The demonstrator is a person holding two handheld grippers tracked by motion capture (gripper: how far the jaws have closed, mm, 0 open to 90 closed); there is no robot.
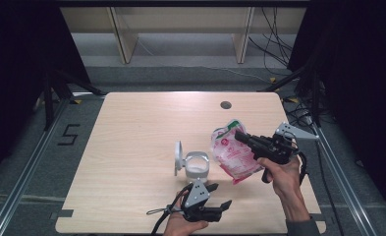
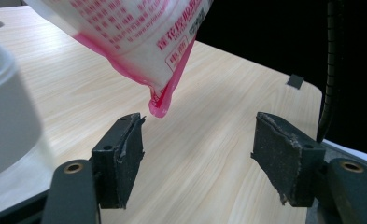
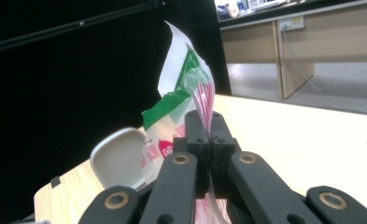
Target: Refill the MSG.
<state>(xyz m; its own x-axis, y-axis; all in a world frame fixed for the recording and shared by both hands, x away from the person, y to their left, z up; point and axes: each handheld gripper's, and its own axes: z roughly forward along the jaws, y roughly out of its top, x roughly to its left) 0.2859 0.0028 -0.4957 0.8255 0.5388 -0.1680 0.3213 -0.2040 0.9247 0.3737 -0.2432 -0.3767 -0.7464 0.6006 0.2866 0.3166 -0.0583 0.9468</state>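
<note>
the right gripper (image 1: 240,137), clamped on the pink pouch (image 1: 231,155) held above the table's near right side, could spill beside the white container (image 1: 197,165); left gripper (image 1: 219,203) gapes empty.

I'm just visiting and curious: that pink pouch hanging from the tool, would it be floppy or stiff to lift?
Probably floppy: the pouch hangs from the right gripper, whose jaws pinch only its thin film edge, and its bottom corner droops to a point. It looks fairly full of white contents, so likely weighty for its size. The glossy film may be slippery.
</note>
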